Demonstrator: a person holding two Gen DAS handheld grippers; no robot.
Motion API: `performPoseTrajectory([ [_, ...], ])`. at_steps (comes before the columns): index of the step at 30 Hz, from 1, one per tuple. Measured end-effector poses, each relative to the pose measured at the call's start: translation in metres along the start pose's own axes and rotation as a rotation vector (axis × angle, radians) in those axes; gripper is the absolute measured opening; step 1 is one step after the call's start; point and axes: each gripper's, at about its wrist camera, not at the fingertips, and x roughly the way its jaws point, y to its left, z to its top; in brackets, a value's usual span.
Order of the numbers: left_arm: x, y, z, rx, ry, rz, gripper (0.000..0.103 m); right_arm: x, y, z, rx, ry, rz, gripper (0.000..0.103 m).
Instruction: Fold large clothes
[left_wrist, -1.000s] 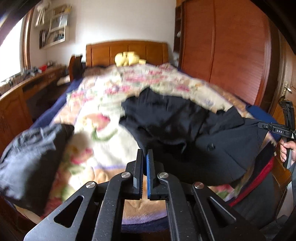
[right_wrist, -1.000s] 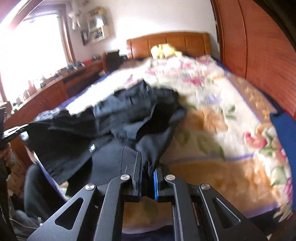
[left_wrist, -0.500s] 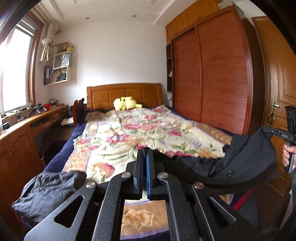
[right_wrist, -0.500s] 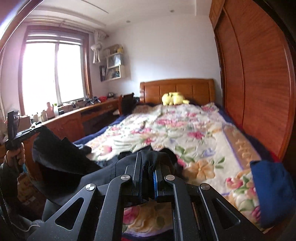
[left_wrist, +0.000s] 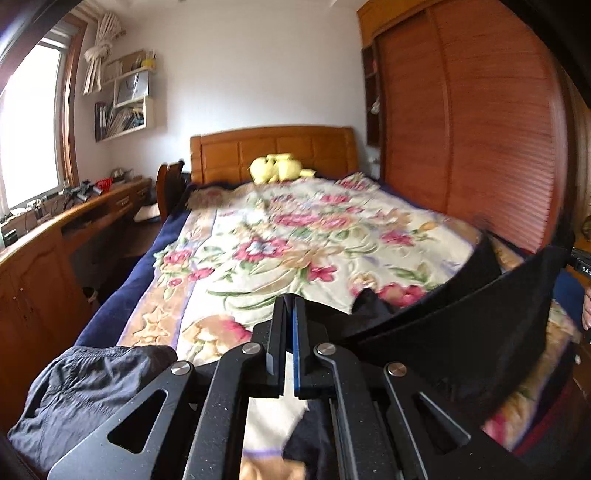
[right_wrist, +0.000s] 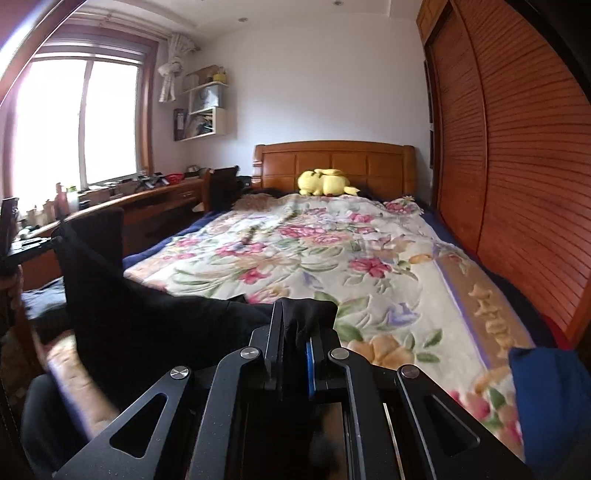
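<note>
Folding not yet begun, by the look of it: black garment (right_wrist: 155, 325) hangs unfolded, stretched between both grippers above the foot edge of the bed (left_wrist: 295, 236), no crease laid. Left gripper (left_wrist: 289, 325): jaws pressed together, pinching one corner of the cloth. Right gripper (right_wrist: 295, 332): clamped on bunched fabric. Separate grey garment (left_wrist: 88, 398) lies crumpled at the bed's near left corner, untouched.
</note>
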Motion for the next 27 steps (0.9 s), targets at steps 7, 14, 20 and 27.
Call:
performPoseTrajectory([
  [7,0.080,0.001,0.030,0.037,0.044,0.050,0.003,0.109,0.002,0.025,0.006,0.074,-0.027,0.008],
  [14,0.141,0.002,0.047,0.063,0.091,0.114,0.003,0.188,0.003,0.049,0.044,0.140,-0.069,0.009],
  [20,0.173,-0.003,0.031,0.041,0.154,0.065,0.006,0.242,0.010,0.044,0.068,0.285,-0.082,0.033],
  [27,0.161,-0.019,-0.003,0.004,0.201,-0.063,0.032,0.244,0.023,0.048,0.018,0.317,-0.114,0.067],
])
